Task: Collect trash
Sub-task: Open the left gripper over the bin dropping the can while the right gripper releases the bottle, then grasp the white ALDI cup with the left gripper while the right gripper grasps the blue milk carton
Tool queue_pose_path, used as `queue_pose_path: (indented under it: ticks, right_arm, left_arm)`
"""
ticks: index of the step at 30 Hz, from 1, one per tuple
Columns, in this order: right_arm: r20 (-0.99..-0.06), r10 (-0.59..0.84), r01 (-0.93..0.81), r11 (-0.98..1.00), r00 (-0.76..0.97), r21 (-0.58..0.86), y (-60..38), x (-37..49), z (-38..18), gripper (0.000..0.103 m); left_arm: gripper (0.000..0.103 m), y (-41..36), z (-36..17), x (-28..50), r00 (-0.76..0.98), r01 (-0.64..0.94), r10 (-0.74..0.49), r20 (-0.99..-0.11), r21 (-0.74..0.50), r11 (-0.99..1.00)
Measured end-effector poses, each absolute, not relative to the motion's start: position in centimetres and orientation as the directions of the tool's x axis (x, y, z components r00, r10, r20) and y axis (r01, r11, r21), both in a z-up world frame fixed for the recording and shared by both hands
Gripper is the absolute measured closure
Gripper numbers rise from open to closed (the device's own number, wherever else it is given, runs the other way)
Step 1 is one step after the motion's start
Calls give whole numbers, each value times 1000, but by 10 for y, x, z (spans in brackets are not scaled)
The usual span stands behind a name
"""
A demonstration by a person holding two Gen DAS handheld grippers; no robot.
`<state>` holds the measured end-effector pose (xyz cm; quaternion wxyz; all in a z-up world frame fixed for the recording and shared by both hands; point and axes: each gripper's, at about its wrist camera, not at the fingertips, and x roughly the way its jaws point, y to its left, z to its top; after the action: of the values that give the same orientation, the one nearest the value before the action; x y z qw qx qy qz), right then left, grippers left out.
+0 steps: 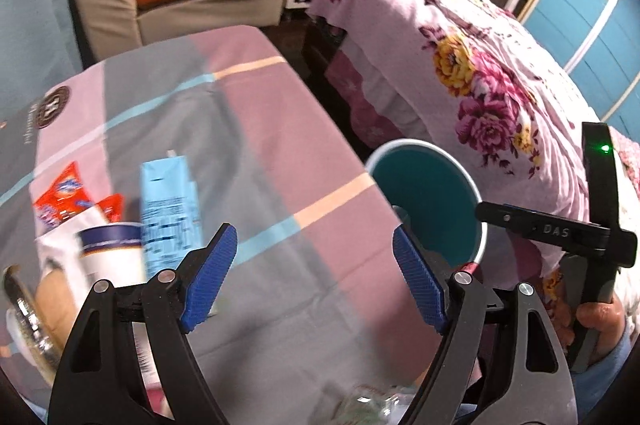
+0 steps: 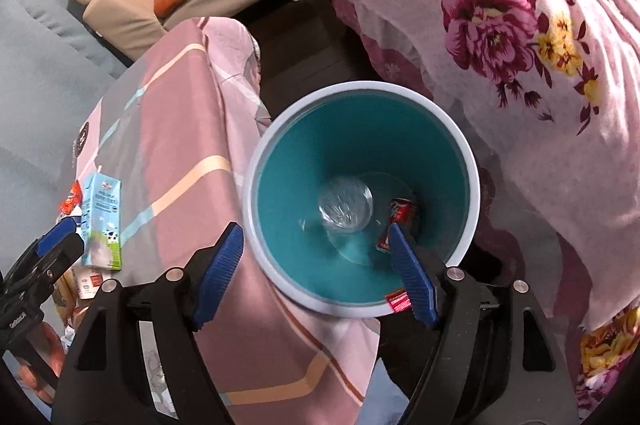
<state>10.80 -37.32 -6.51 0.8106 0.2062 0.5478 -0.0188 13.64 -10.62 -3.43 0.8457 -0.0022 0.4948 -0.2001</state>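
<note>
The bin (image 2: 362, 209) already held a clear bottle (image 2: 346, 203) and a red can (image 2: 402, 211). A carton (image 1: 170, 213), cup (image 1: 110, 253) and wrappers (image 1: 60, 199) remained on the table (image 1: 280, 153), ahead-left of the left gripper (image 1: 314, 279). The right gripper (image 2: 316, 271) hung above the bin. Both grippers' jaws gaped, empty.

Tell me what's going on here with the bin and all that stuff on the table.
A person holding two grippers is clearing trash off a table covered in a pink and grey checked cloth. The right gripper hangs open and empty over the teal, white-rimmed bin, which already holds a clear plastic bottle and a red can. The left gripper, also open, points toward the remaining items: a light blue milk carton, a blue and white paper cup and red snack wrappers.
</note>
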Motion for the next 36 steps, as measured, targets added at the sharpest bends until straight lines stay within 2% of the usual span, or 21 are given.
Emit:
queue_pose_path:
  ticks: [13,21,28,30,31,32,36]
  right_arm:
    - [-887,225,156,938,404,309,-317,107,-38,29]
    - [-888,246,119,942,389,313,-287,107,-33,29]
    - [-890,251,83,949,380,303,-266,109,-27,28]
    - [-891,251,72,952,379,299,-261,110,-25,28]
    - [-892,250,68,953,377,296,-258,110,-24,28]
    - [-892,249,64,954,376,294,-254,111,-23,28]
    - [-895,250,49,957,370,287,-244,113,-20,28]
  left_arm:
    - [22,-17,-36,125,490,192,-250,-835,-176,965]
    - [23,5,-50,119,474,193,-206,-856,-127,973]
    - [30,9,-61,118,457,213,-199,-867,-110,971]
    - [37,9,-63,117,451,224,-199,-870,-106,969]
    - [48,8,-66,117,441,235,-202,-875,-105,966]
    - [53,7,-69,117,431,240,-204,-879,-106,965]
    - [55,12,-74,119,422,242,-226,-878,-131,961]
